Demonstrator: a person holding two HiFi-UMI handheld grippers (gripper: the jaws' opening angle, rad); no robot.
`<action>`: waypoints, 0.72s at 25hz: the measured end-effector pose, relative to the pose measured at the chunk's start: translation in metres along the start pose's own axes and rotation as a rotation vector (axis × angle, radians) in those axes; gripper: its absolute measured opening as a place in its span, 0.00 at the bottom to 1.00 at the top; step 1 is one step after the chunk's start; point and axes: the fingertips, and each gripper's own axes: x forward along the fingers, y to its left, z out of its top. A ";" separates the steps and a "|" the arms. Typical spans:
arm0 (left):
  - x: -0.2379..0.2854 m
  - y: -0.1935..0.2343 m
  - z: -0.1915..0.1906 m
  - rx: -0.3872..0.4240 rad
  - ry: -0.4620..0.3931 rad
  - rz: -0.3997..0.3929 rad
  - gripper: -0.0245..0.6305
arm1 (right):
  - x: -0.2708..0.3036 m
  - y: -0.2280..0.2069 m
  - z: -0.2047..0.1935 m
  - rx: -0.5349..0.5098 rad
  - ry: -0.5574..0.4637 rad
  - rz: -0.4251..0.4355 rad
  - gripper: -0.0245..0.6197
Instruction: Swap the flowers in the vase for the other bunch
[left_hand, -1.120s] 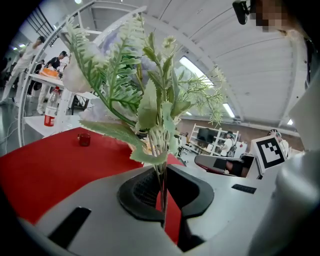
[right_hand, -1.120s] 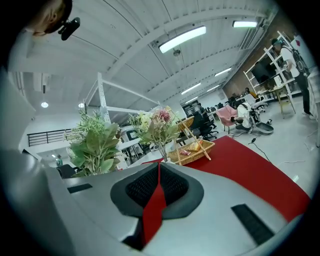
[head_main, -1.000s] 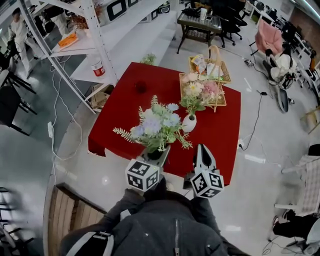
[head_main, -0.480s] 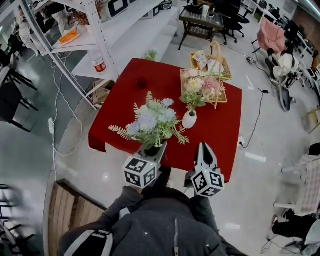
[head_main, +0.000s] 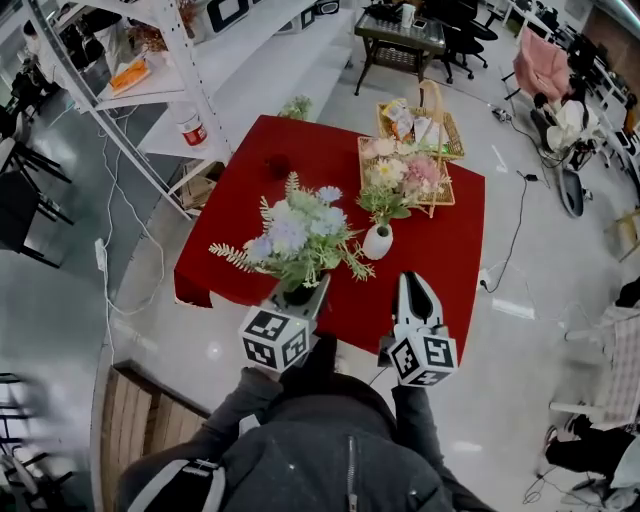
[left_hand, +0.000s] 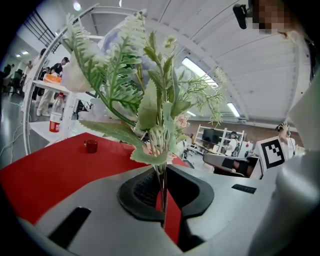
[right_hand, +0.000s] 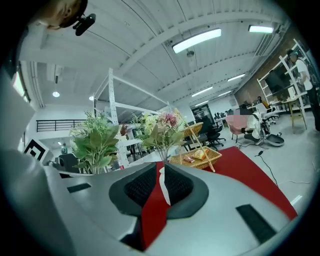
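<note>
A bunch of blue and lavender flowers with green fern leaves (head_main: 295, 235) stands up over the near edge of the red table (head_main: 250, 215), and my left gripper (head_main: 308, 292) is shut on its stems. In the left gripper view the thin stems (left_hand: 161, 187) run between the closed pads and the leaves (left_hand: 145, 95) fill the upper picture. A small white vase (head_main: 378, 241) holds pink and yellow flowers (head_main: 400, 182) near the table's middle. To the right of the held bunch my right gripper (head_main: 414, 288) is shut and empty, pointing at the vase (right_hand: 163, 186).
Two wicker baskets (head_main: 440, 205) (head_main: 450, 150) stand at the table's far right, behind the vase. A small dark red cup (head_main: 280, 166) sits at the far left. White shelving (head_main: 190, 95) rises left of the table; cables lie on the floor on both sides.
My left gripper has carried the blue bunch a little to the left. The right gripper has shifted slightly right and rolled a bit, still shut.
</note>
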 end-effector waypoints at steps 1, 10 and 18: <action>0.001 0.003 0.001 0.000 0.000 0.003 0.08 | 0.004 -0.001 0.001 -0.005 -0.001 0.004 0.06; 0.013 0.030 0.019 -0.001 -0.020 0.040 0.08 | 0.034 -0.006 0.004 -0.011 0.011 0.015 0.06; 0.025 0.051 0.029 -0.018 -0.026 0.070 0.08 | 0.064 -0.016 0.004 -0.017 0.034 0.024 0.09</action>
